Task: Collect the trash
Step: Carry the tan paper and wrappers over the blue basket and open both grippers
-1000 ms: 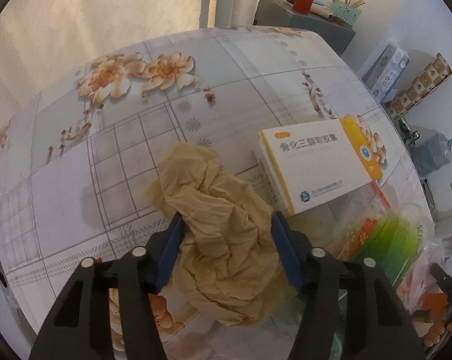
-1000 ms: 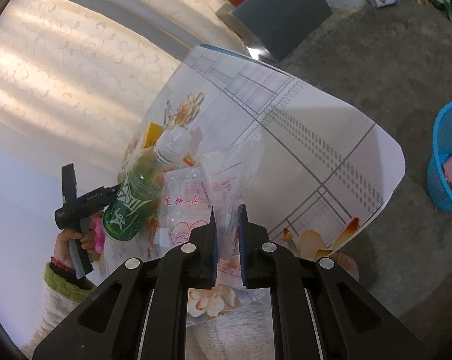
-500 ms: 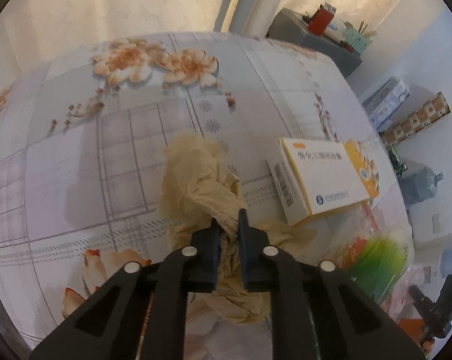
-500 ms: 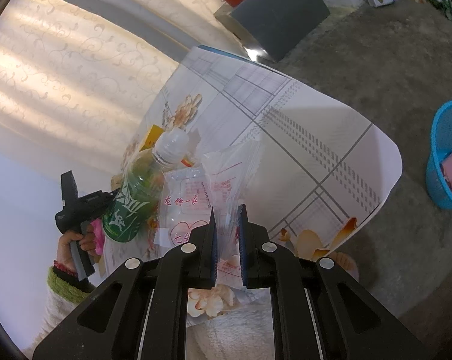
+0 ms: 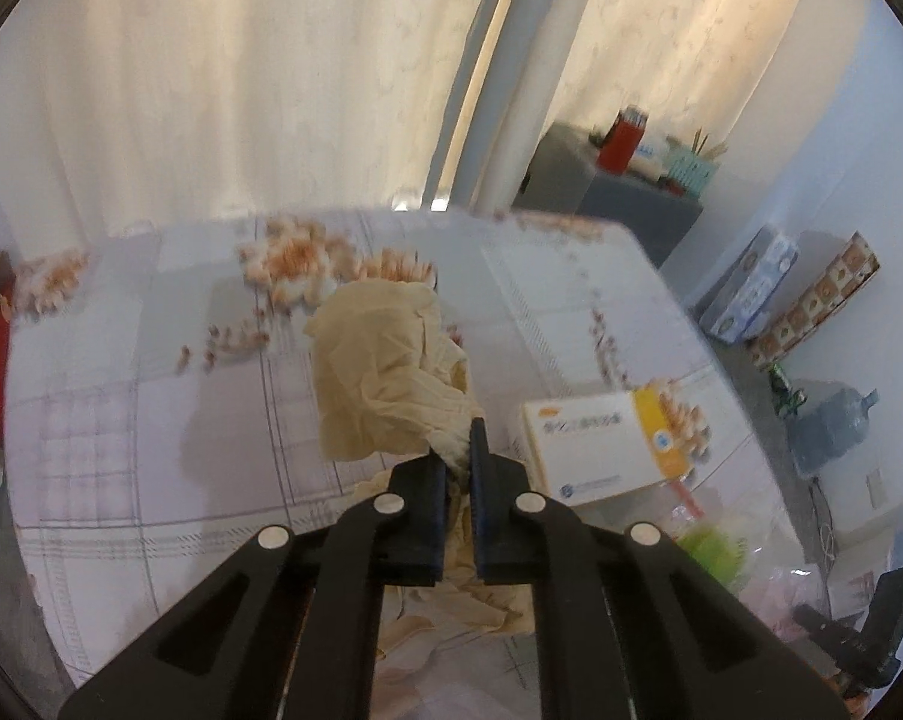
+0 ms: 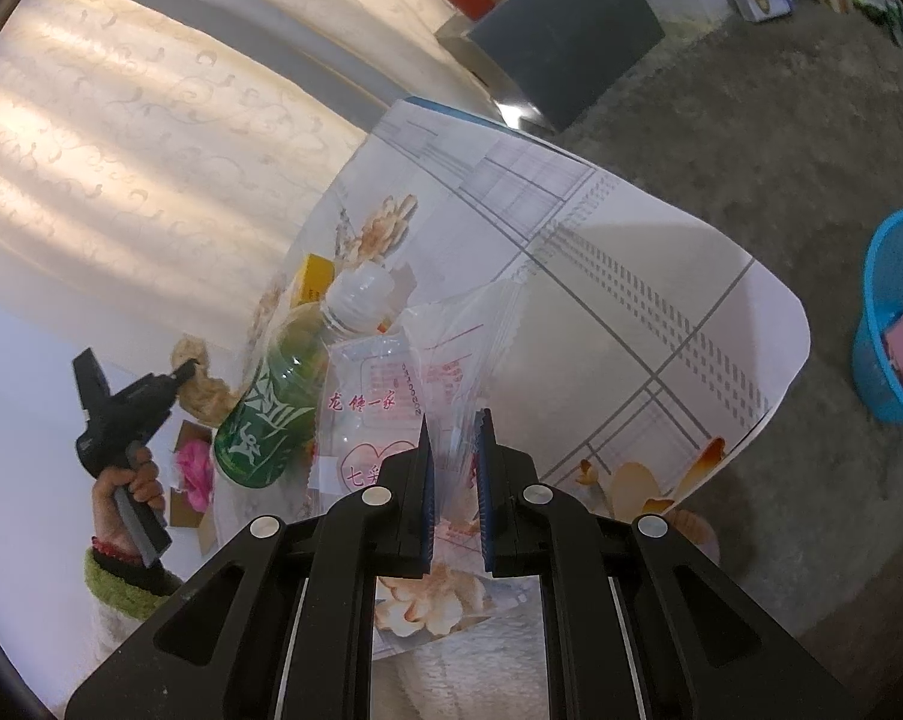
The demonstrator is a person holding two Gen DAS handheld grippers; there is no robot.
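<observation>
Left gripper (image 5: pixel 458 461) jaws closing, pinching crumpled beige paper (image 5: pixel 385 372), which bunches up and away from the tips above the floral table (image 5: pixel 121 420); no clear long axis. Right gripper (image 6: pixel 455 468) clamped on clear plastic bag (image 6: pixel 451 354), bag extending forward beside the green bottle (image 6: pixel 274 402).

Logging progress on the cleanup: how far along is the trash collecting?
Early. Done: pink scrap in the blue basket. In hand: left gripper grips the tan crumpled paper; right gripper pinches the clear plastic bag. Left: green bottle, white box.
</observation>
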